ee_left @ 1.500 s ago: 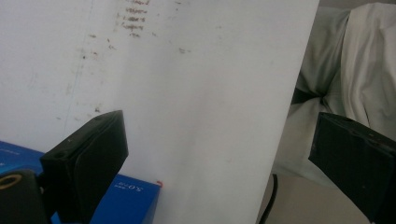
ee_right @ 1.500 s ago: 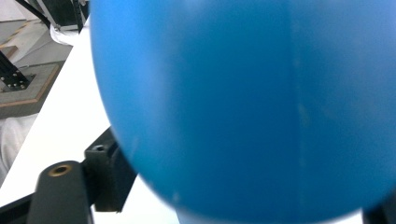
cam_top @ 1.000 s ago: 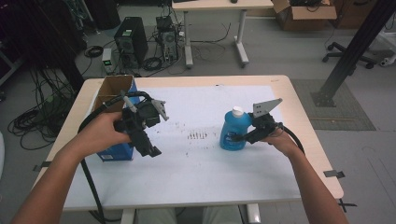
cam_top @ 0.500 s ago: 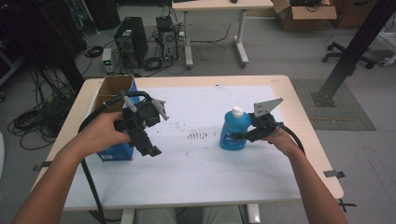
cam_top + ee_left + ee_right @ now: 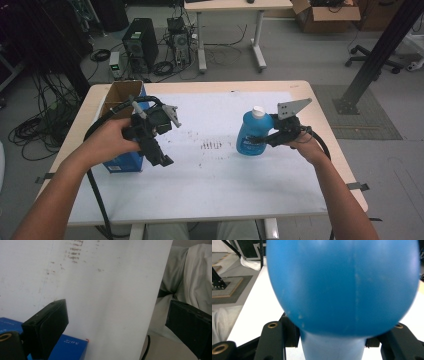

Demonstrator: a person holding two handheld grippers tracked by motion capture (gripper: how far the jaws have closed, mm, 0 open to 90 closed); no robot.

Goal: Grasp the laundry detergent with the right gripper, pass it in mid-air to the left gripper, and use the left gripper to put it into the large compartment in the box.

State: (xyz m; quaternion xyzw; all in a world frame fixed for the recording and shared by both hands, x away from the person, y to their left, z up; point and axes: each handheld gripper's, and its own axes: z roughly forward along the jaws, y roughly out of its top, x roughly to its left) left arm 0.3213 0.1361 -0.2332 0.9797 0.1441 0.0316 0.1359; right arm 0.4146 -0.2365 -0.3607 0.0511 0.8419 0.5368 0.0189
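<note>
- The right tool (image 5: 260, 140) is clenched on the blue bottle (image 5: 251, 134); its jaws have just been closing, with the bottle between them.
- In the right gripper view the bottle (image 5: 342, 287) bulges wide above the jaws, which pinch a narrower part of it low in the picture.
- In the high view the bottle stands upright with a white cap (image 5: 258, 111), over the right half of the surface (image 5: 210, 190), just left of the right hand (image 5: 305, 142). Whether its base touches the white sheet cannot be told.
- No label or brand on the bottle can be read; its blue side is plain in the right gripper view.
- The left tool (image 5: 162, 160) is released: in the left gripper view (image 5: 117, 327) its two black jaws stand wide apart with nothing between them.
- The left hand (image 5: 112, 140) holds that tool over the left part of the surface, just beside a blue box (image 5: 122, 162) at the left edge.
- The box (image 5: 67, 347) carries small white print that seems to read "5.0", upside down; the rest is too small to tell.
- The white sheet (image 5: 220, 120) bears rows of small dark marks (image 5: 212, 146) near its middle, between the two tools; they cannot be read as writing.
- An open cardboard box (image 5: 120, 95) sits behind the blue one.
</note>
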